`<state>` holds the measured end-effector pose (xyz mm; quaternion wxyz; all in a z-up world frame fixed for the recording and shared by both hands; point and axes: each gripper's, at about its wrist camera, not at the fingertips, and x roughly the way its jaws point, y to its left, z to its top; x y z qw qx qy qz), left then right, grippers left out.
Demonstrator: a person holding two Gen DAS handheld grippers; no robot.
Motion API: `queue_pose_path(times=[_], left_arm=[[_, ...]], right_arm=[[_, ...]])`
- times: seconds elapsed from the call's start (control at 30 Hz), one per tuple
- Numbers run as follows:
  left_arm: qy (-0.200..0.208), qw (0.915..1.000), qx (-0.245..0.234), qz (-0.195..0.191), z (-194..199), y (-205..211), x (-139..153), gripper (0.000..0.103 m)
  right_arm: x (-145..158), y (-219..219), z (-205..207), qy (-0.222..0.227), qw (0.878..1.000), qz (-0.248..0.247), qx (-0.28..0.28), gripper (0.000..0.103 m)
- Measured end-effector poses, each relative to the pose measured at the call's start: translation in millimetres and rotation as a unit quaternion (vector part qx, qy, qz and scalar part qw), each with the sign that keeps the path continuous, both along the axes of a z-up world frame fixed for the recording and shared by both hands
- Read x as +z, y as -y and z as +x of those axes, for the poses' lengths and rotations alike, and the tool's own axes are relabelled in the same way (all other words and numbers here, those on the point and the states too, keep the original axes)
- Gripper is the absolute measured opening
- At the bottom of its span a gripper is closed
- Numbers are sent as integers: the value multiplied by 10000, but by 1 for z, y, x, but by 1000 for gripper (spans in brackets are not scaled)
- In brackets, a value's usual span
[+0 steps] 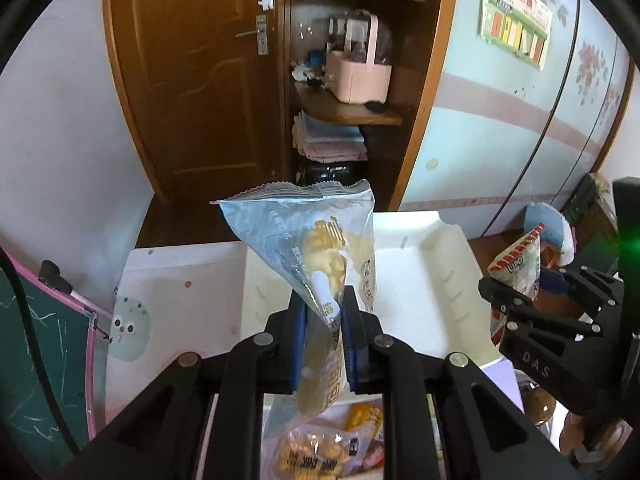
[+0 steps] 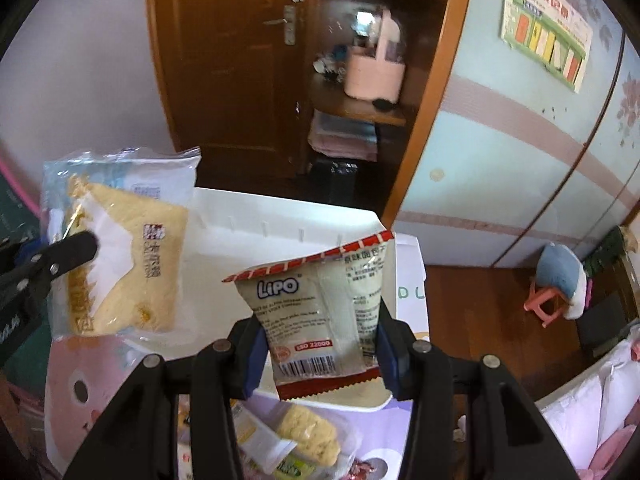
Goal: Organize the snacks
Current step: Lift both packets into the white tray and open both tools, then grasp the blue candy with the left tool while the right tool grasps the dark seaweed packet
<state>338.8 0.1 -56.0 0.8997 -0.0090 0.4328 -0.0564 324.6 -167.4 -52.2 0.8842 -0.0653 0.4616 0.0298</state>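
Note:
My left gripper [image 1: 325, 316] is shut on a clear blue bread packet [image 1: 320, 252] with a yellow cake inside, held upright above the white bin [image 1: 436, 276]. The same packet [image 2: 120, 256] shows at the left of the right wrist view, with the left gripper's fingertip [image 2: 76, 246] on it. My right gripper [image 2: 320, 332] is shut on a red-and-white Lipo snack packet [image 2: 320, 312], held over the near rim of the white bin [image 2: 280, 224]. That packet [image 1: 520, 264] and the right gripper [image 1: 516, 300] show at the right of the left wrist view.
More snack packets lie below the grippers on the table [image 1: 316, 452] [image 2: 304, 440]. A cartoon-print table surface [image 1: 168, 300] surrounds the bin. Beyond stand a wooden door [image 1: 200, 80], a shelf with a pink basket [image 1: 360, 76], and a blue wardrobe [image 1: 500, 120].

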Motion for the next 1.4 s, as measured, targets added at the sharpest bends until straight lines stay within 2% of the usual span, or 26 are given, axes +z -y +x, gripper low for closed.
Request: queue_pose_path(times=[0.17,0.23,0.27,0.3,0.33,0.37,0.43,0.57,0.93,1.4], left_arm=[[-179,9997,-32,162,25,8,-24,17],[-266,9995,-33,181,33,10,-32,21],[-317,9993,-36,193,35,10,-35,38],[-366,9992,-36,174,35,8,-37,68],[-399,9991,15,167,37,7,-39,82],[-303,9993,105,182,35,4,-39,90],[-128,9995,176,218,30,0,-36,90],[-197,9993,257,160,26,-10,-35,90],[99,9996,257,86,-16,-20,-8,90],[480,9983,324,89,-91,-27,33,90]], right_arm=[[-23,1,25,-268,9995,-58,-126,47],[-30,1,30,-332,9993,-78,-180,47],[-33,0,31,-370,9991,-80,-183,48],[-36,1,34,-434,9988,-83,-190,48],[-38,1,37,-464,9987,-94,-200,51],[-40,1,38,-477,9986,-121,-211,52],[-41,1,38,-465,9986,-145,-209,62],[-37,-1,29,-411,9990,-81,-180,72],[-10,-7,-2,-274,9995,95,-112,73],[34,1,-70,-81,9986,514,-117,73]])
